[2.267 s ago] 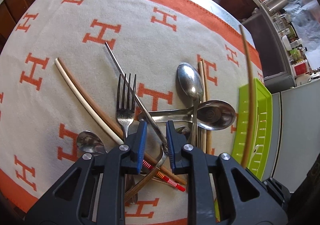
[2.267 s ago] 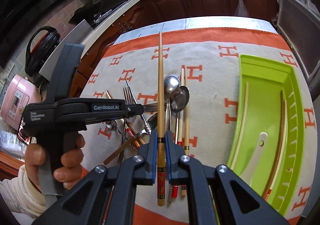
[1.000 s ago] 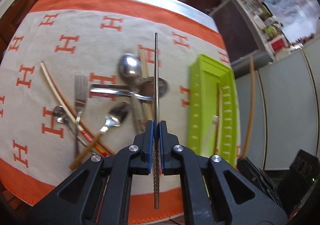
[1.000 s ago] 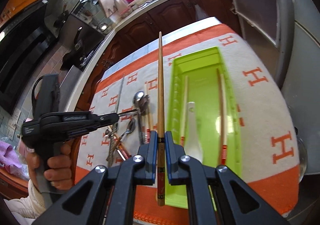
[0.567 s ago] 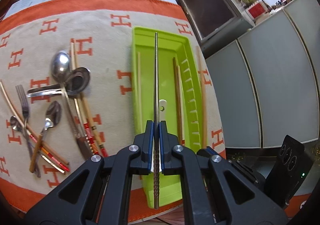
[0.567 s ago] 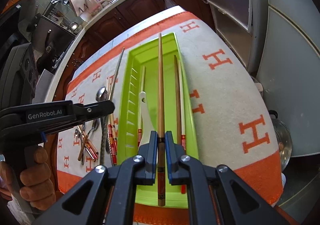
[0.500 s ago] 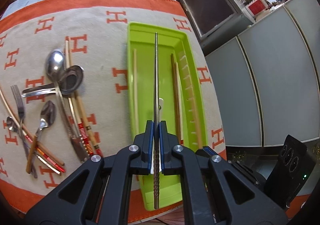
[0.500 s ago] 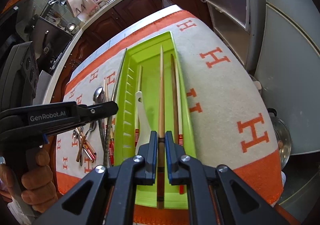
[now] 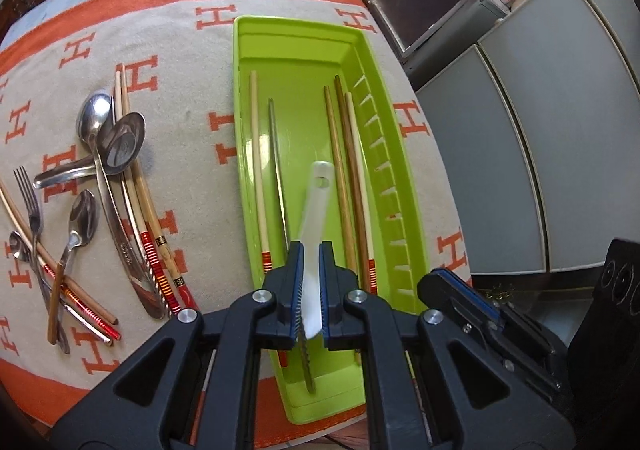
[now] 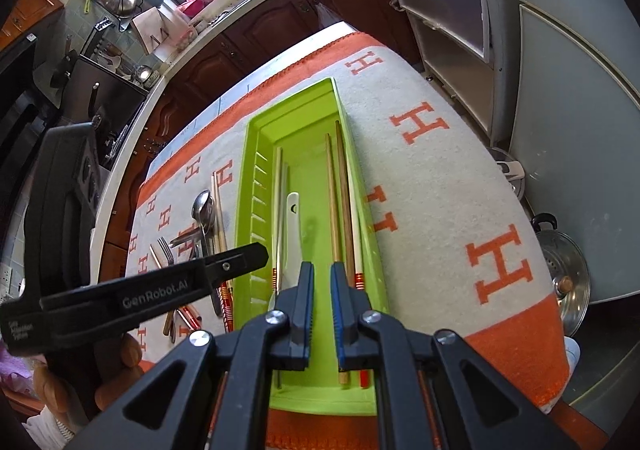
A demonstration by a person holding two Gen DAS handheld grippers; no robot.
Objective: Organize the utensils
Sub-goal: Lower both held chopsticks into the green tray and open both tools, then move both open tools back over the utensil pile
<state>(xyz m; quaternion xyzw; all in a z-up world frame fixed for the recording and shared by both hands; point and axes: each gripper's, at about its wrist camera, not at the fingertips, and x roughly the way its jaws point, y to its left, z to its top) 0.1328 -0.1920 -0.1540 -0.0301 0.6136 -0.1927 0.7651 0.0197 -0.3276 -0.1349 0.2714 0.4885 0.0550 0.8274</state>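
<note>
Left hand-held gripper (image 9: 310, 290) and right hand-held gripper (image 10: 321, 302) both point steeply down over the tray's (image 9: 296, 33) near end, jaws slightly apart, gripping nothing. Tray holds five chopsticks (image 9: 258, 169) and one white spoon (image 9: 316, 209). Four metal spoons (image 9: 94, 109) and one fork (image 9: 32, 205) lie left of it on the cloth (image 9: 180, 109).

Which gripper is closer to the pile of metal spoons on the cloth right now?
Left. The left gripper hangs over the green tray beside the metal spoons; the right gripper is at the tray's far edge from them.
</note>
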